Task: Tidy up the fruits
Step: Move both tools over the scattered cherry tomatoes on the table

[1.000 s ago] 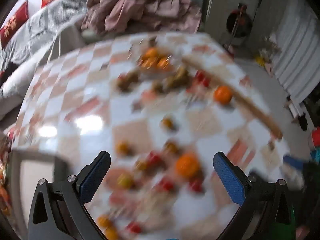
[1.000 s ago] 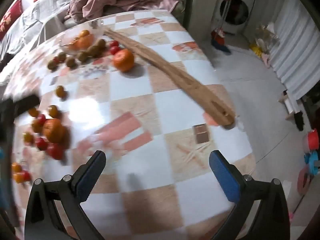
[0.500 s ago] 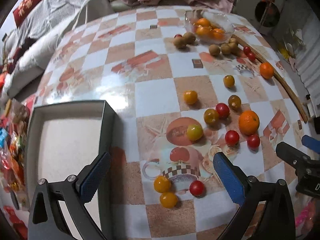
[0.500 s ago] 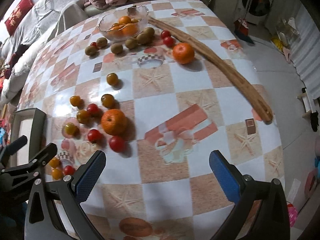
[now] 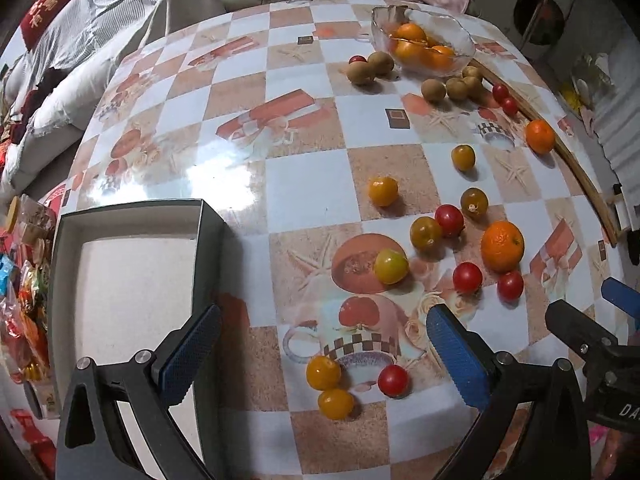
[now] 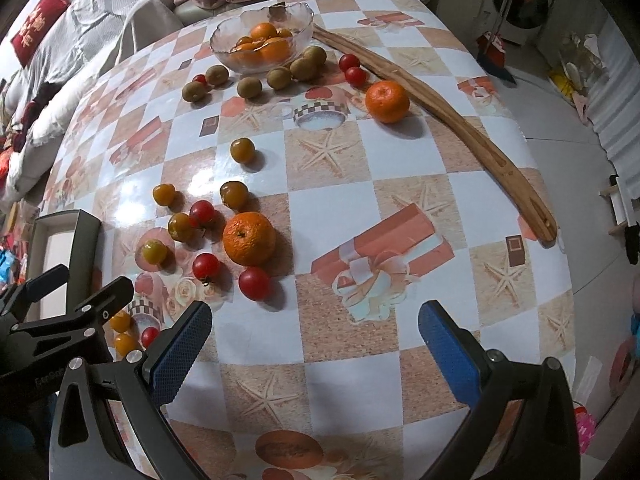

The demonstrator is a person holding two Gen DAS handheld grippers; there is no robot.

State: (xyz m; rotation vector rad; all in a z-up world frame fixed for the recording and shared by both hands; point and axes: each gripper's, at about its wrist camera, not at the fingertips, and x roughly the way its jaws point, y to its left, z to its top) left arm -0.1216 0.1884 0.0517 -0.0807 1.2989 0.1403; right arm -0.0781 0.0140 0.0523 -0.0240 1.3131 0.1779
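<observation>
Left gripper (image 5: 322, 350) spread wide, nothing held, above the checkered table (image 5: 304, 184); I see my right gripper (image 6: 314, 346) equally wide and empty. Landmark: glass bowl (image 6: 262, 42) of oranges at the far edge. Kiwis (image 6: 280, 78) just in front of it. Big orange (image 6: 249, 238) well nearer, stem up, cherry tomatoes (image 6: 206, 266) around it. Wooden stick (image 6: 440, 114) runs its long axis from the bowl toward the near right edge. Grey box (image 5: 132, 280) near left.
</observation>
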